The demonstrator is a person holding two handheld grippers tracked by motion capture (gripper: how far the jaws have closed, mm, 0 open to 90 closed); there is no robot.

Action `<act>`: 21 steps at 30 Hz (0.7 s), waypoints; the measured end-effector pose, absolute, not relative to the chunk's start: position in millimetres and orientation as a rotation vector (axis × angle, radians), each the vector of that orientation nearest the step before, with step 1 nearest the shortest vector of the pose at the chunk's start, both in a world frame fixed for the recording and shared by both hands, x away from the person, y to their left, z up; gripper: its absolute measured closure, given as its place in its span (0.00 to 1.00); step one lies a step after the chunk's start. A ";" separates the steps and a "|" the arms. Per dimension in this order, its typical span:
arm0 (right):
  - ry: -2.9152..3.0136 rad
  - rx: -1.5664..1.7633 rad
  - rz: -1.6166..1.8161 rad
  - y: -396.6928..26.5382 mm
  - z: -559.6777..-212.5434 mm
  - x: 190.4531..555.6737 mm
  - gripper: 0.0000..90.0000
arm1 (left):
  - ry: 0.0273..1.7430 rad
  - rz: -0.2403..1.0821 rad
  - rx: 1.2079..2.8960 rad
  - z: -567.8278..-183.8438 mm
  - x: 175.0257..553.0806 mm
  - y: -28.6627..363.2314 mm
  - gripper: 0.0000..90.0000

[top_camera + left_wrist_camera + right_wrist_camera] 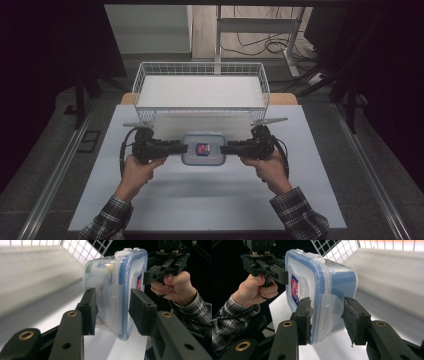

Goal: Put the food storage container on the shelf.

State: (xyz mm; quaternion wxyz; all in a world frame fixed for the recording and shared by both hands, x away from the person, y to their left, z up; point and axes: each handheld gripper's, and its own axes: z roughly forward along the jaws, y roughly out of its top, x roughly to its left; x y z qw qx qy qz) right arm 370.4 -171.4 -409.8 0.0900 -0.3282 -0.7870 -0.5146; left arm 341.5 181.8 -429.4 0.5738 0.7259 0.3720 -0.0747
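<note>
A clear plastic container (pixel 202 149) with a blue-rimmed lid and a red and blue label lies flat at the middle of the white table (pixel 210 200). My left gripper (pixel 179 148) holds its left end and my right gripper (pixel 226 148) its right end. In the left gripper view the jaws of the left gripper (pixel 112 301) clamp the container (pixel 112 277) across its side latch flap, one pad on the lid and one underneath. The right gripper (pixel 327 308) grips the container (pixel 332 277) the same way at the opposite flap. Whether the box rests on the table cannot be told.
A white wire basket (pixel 201 70) with a white floor stands just behind the container, its front wall close to both grippers. A person's hands and checked sleeves come in from the bottom. Dark floor and metal rails flank the table.
</note>
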 end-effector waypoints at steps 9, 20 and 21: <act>-2.339 -0.961 -1.573 -163.5 -370.7 395.1 0.65 | 0.874 -0.127 1.691 -386.4 363.2 189.4 0.65; -2.324 -0.944 -1.625 -151.9 -330.0 426.8 0.65 | 0.874 -0.084 1.678 -340.4 393.5 200.5 0.65; -2.324 -0.944 -1.629 -151.2 -327.1 430.0 0.65 | 0.873 -0.082 1.679 -337.4 396.8 201.2 0.65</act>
